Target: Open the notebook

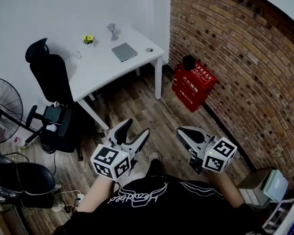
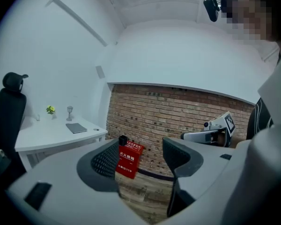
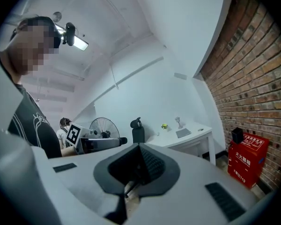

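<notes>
Tongs check: left tongs (image 1: 138, 127) spread wide, nothing between them, held low over the wooden floor (image 1: 137, 102). Right tongs (image 1: 182, 131) pressed together, empty too. Both sit well apart from the white table (image 1: 100, 70), where the grey notebook (image 1: 124, 51) lies flat and closed. Black office chair (image 1: 51, 77) stands just beside the table, red box (image 1: 193, 86) against the brick wall (image 1: 235, 58).

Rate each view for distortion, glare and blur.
Head view: evenly lit, sharp, brick wall bowed by the lens. Left gripper view: heavy fisheye, black corners, desk small but clear. Right gripper view: lamp glares, borders black.
</notes>
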Demonstrator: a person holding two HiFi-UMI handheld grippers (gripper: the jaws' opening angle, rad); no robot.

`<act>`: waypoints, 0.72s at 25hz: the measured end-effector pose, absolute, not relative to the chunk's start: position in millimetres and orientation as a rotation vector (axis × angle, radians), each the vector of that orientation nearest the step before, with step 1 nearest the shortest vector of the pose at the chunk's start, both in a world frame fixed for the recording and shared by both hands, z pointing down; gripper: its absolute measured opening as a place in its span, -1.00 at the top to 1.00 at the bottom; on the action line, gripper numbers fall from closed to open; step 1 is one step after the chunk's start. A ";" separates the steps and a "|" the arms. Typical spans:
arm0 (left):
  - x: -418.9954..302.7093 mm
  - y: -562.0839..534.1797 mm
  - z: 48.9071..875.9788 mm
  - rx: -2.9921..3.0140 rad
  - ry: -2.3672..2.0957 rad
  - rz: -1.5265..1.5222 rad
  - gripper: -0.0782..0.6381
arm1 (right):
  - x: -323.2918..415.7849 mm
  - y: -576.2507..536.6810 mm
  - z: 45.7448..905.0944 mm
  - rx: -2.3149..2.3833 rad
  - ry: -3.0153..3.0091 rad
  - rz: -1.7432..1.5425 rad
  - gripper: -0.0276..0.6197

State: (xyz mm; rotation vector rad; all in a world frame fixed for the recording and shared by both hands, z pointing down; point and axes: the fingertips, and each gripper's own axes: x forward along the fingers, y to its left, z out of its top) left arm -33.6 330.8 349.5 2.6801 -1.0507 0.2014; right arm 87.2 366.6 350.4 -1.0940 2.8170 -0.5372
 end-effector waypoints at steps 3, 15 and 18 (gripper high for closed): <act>-36.5 278.0 357.1 2.646 -1.054 0.197 -0.04 | 87.5 315.2 357.0 -1.103 2.822 -0.589 0.91; -56.8 83.4 376.0 2.598 -1.107 0.242 -0.04 | 49.5 119.6 357.5 -1.033 2.898 -0.641 0.91; -58.8 61.4 383.4 2.581 -1.083 0.260 -0.04 | 46.5 96.6 368.1 -1.026 2.875 -0.713 0.91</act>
